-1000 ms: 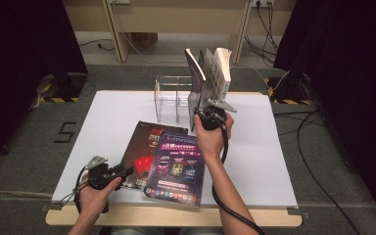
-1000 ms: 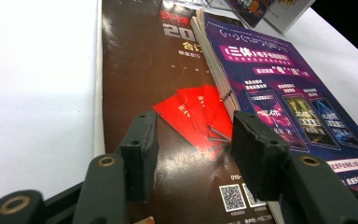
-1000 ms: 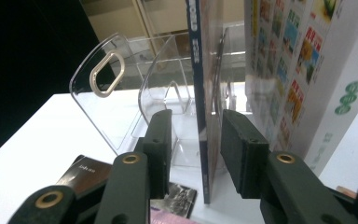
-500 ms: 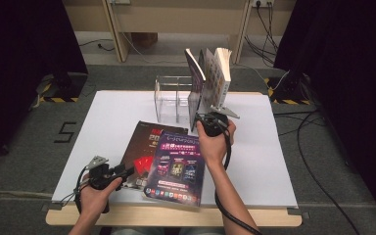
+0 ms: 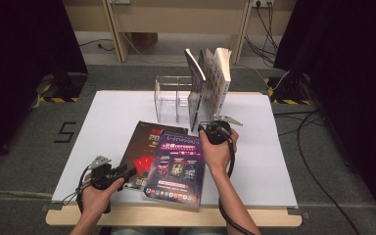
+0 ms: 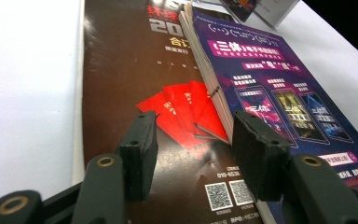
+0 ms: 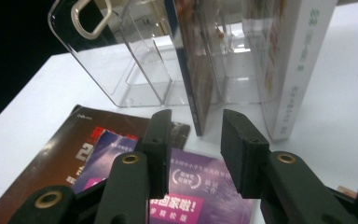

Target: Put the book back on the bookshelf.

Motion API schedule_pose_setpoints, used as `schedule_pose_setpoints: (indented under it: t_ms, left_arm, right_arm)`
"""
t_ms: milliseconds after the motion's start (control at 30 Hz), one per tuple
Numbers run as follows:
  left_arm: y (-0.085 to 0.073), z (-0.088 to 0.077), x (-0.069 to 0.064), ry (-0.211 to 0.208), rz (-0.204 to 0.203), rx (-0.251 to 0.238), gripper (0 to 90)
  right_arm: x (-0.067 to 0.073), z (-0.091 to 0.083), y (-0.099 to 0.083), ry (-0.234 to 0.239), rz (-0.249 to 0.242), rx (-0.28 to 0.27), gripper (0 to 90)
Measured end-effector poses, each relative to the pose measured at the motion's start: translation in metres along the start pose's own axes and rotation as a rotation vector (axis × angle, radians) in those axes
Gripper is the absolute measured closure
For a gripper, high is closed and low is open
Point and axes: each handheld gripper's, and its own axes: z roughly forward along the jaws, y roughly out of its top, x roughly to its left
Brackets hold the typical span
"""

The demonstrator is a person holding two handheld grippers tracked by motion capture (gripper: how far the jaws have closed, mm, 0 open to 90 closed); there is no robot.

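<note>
A brown magazine [image 5: 144, 142] lies flat on the white table, and a purple magazine [image 5: 177, 164] lies partly over its right side. My left gripper [image 5: 129, 172] rests low at the brown magazine's near left edge. Its jaws stand open over the brown cover [image 6: 121, 79], and the purple magazine's spine edge [image 6: 214, 88] runs beside the right jaw; my left gripper [image 6: 191, 142] holds nothing. My right gripper [image 5: 213, 127] hovers open above the purple magazine's far right corner [image 7: 191, 186], my right gripper [image 7: 195, 140] pointing at a thin dark book [image 7: 191, 65] that stands in a clear holder [image 5: 171, 95].
A thick white book [image 5: 221, 76] [image 7: 298, 60] stands at the holder's right end, beside the thin dark book [image 5: 195, 83]. The holder's left compartments [image 7: 135, 60] have no books in them. Bare white tabletop [image 5: 107, 117] lies left of the magazines. Cables trail across the floor on the right.
My right gripper has come down and back from the standing books toward the purple magazine's far corner. The left gripper and both magazines have stayed where they were.
</note>
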Motion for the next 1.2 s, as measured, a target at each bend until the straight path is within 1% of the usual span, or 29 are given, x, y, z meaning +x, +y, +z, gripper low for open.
schedule_pose_setpoints:
  t_ms: [33,133,233,300,367,467,633,700,767,800,867,967,1000,1200]
  left_arm:
    - [0.000,0.001,-0.001,-0.005,-0.002,0.002,49.6]
    - [0.001,0.004,-0.005,-0.017,0.011,0.012,49.4]
    - [0.001,0.008,-0.008,-0.024,0.016,0.030,49.1]
    - [0.001,0.011,-0.009,-0.032,0.019,0.041,49.0]
    - [0.001,0.014,-0.011,-0.037,0.022,0.050,48.9]
    - [0.000,0.019,-0.013,-0.041,0.025,0.069,48.9]
    - [0.000,0.026,-0.014,-0.053,0.019,0.097,48.7]
    - [0.001,0.028,-0.014,-0.053,0.016,0.105,48.6]
    - [0.002,0.031,-0.014,-0.056,0.011,0.110,48.6]
    - [0.002,0.033,-0.015,-0.056,0.011,0.112,48.5]
    - [0.003,0.035,-0.016,-0.058,0.010,0.118,48.5]
    - [0.004,0.039,-0.017,-0.067,0.003,0.129,48.4]
    - [0.005,0.040,-0.017,-0.069,0.004,0.131,48.3]
    - [0.007,0.046,-0.019,-0.077,0.003,0.142,48.0]
  right_arm:
    - [-0.001,0.000,-0.001,0.002,0.005,0.009,64.1]
    - [-0.005,0.002,-0.006,0.001,0.012,0.040,64.1]
    - [-0.009,0.004,-0.010,0.001,0.022,0.064,64.1]
    - [-0.012,0.006,-0.014,0.004,0.037,0.081,64.1]
    - [-0.015,0.008,-0.017,-0.003,0.035,0.101,64.1]
    - [-0.020,0.012,-0.022,-0.001,0.047,0.132,64.1]
    - [-0.025,0.017,-0.029,-0.005,0.060,0.179,63.8]
    - [-0.027,0.020,-0.032,-0.004,0.072,0.199,63.5]
    - [-0.029,0.022,-0.035,-0.005,0.073,0.221,63.2]
    - [-0.029,0.023,-0.036,-0.004,0.088,0.232,63.0]
    - [-0.031,0.025,-0.038,-0.009,0.084,0.241,63.0]
    - [-0.032,0.027,-0.040,-0.006,0.096,0.254,62.7]
    - [-0.032,0.027,-0.040,-0.008,0.108,0.267,62.7]
    - [-0.032,0.030,-0.043,-0.009,0.099,0.280,62.2]
